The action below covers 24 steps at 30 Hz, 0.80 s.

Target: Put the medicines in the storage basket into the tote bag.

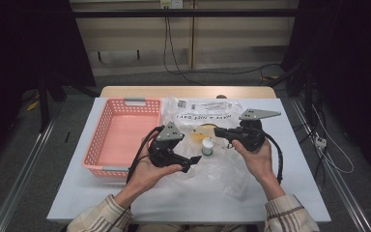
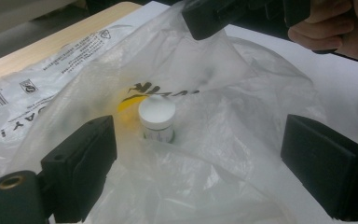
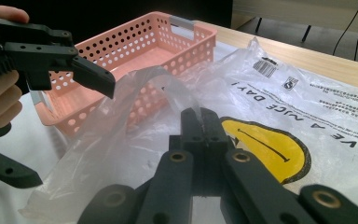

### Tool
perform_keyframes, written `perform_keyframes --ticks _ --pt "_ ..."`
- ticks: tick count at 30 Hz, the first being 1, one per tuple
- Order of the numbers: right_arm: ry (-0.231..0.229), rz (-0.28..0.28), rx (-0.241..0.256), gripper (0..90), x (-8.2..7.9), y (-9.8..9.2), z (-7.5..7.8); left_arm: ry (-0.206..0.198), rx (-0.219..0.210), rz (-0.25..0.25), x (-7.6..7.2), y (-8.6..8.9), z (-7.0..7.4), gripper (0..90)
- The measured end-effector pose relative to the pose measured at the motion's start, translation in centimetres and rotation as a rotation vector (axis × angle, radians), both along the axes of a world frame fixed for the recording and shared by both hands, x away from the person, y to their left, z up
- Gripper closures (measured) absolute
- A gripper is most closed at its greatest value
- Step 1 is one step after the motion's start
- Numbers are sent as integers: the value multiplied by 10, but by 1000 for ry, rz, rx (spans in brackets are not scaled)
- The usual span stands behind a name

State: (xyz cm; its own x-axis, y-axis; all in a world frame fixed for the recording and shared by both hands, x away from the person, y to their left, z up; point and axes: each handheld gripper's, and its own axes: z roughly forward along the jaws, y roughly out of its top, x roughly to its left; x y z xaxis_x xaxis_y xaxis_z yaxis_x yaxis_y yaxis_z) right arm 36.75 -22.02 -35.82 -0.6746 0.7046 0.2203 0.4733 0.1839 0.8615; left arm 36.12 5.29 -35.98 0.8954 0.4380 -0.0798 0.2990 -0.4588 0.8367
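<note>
A thin clear plastic bag (image 1: pixel 212 162) printed with a yellow smiley lies in the middle of the white table (image 1: pixel 174 198). A small white-lidded jar (image 1: pixel 207 145) stands inside it, seen through the plastic in the left gripper view (image 2: pixel 157 119). My right gripper (image 1: pixel 221 132) is shut on the bag's upper edge (image 3: pixel 199 115) and holds it lifted. My left gripper (image 1: pixel 192 160) is open at the bag's near left side; its jaws stand wide apart (image 2: pixel 200 158), and the jar lies ahead between them, untouched. The same bag (image 2: pixel 242 88) drapes over the jar.
An empty pink perforated basket (image 1: pixel 104 140) sits on the table's left part, close to my left hand; it is also in the right gripper view (image 3: pixel 144 51). The table's wooden far edge (image 1: pixel 188 91) lies behind the bag. Cables trail from both grippers.
</note>
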Motion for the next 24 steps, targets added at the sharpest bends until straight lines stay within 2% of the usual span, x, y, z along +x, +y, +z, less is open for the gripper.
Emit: perform_keyframes --ticks 4,8,12,16,17,22,24 --pt "4 3 -1 900 0 0 -1 1 -15 11 -1 9 -1 104" --pt "3 7 -6 900 1 1 -2 -9 9 4 -3 16 2 109" --pt "2 11 -15 900 -1 3 -2 -29 34 -1 -14 26 -1 110" --pt "4 12 -18 900 0 4 -3 -38 24 7 -19 34 -7 112" --pt "4 12 -17 900 0 5 -3 -31 11 9 -19 35 -8 112" --pt "6 23 -24 900 -1 6 -5 -16 15 25 -23 42 -13 112" --pt "7 24 -23 900 -2 5 -6 -13 42 41 -25 46 -15 123"
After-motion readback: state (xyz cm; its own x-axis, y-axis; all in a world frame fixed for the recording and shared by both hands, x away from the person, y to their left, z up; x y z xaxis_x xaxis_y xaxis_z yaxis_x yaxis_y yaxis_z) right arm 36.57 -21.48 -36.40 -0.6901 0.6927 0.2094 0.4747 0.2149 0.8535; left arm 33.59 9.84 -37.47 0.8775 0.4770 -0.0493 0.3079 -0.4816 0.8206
